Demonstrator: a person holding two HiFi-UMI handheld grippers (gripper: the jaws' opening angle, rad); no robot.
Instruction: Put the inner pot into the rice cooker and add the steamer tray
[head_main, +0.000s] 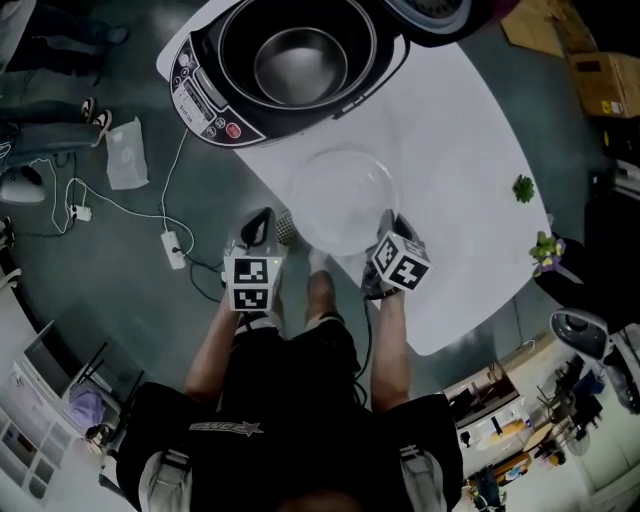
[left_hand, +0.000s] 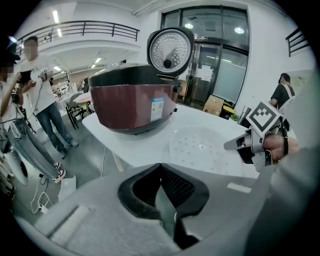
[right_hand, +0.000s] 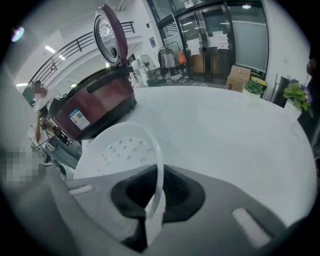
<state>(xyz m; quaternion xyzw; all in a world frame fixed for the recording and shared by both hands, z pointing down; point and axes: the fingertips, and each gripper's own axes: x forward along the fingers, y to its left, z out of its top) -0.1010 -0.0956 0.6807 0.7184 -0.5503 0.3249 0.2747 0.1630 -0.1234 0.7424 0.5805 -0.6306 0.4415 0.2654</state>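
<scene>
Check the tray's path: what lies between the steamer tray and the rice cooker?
Nothing: only bare table between the steamer tray and the rice cooker, shown in the head view.

No print legible. White-blue sticker (left_hand: 157, 108) on maroon rice cooker (left_hand: 125, 107): too small. Cooker's silver control panel (head_main: 200, 97): blurred. White logo (head_main: 226, 428) on black shirt (head_main: 300, 450): unreadable. Black-white marker cubes (head_main: 249, 283): patterns only.

Head view steeply down over table (head_main: 450, 150), both gripper views low, facing shared rice cooker (left_hand: 132, 107)
</scene>
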